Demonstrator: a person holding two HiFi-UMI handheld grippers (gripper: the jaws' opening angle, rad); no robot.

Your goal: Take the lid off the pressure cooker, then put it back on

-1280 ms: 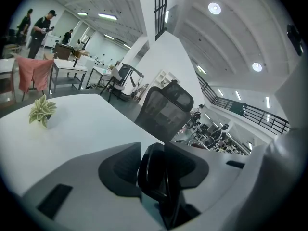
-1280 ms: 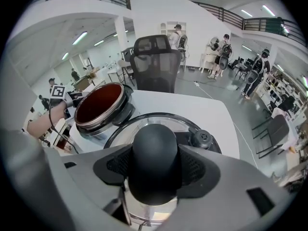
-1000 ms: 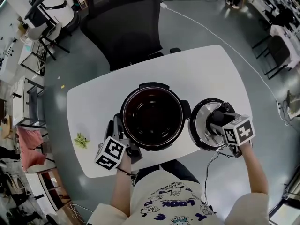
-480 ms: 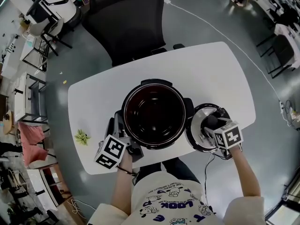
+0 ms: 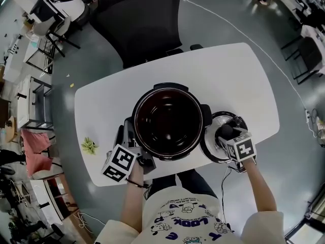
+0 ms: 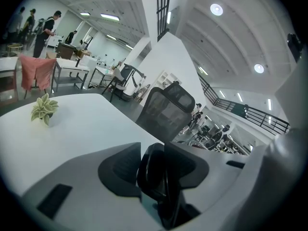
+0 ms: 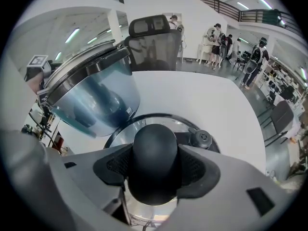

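Observation:
The pressure cooker (image 5: 167,122) stands open in the middle of the white table (image 5: 228,80), its dark inner pot showing. At its near left side my left gripper (image 5: 136,149) is shut on the cooker's black side handle (image 6: 159,179). The steel lid (image 5: 221,136) is just right of the cooker, low at the table; I cannot tell whether it rests there. My right gripper (image 5: 227,133) is shut on the lid's black knob (image 7: 155,160), pointing steeply down. In the right gripper view the cooker's body (image 7: 91,90) rises close to the left of the lid (image 7: 144,124).
A small green plant (image 5: 89,146) lies on the table to the left of the cooker. A black office chair (image 5: 142,19) stands behind the table's far edge. The table's near edge runs just below both grippers.
My right gripper has come down with the lid and drifted slightly left, closer to the cooker's side. The left gripper and the cooker have kept still.

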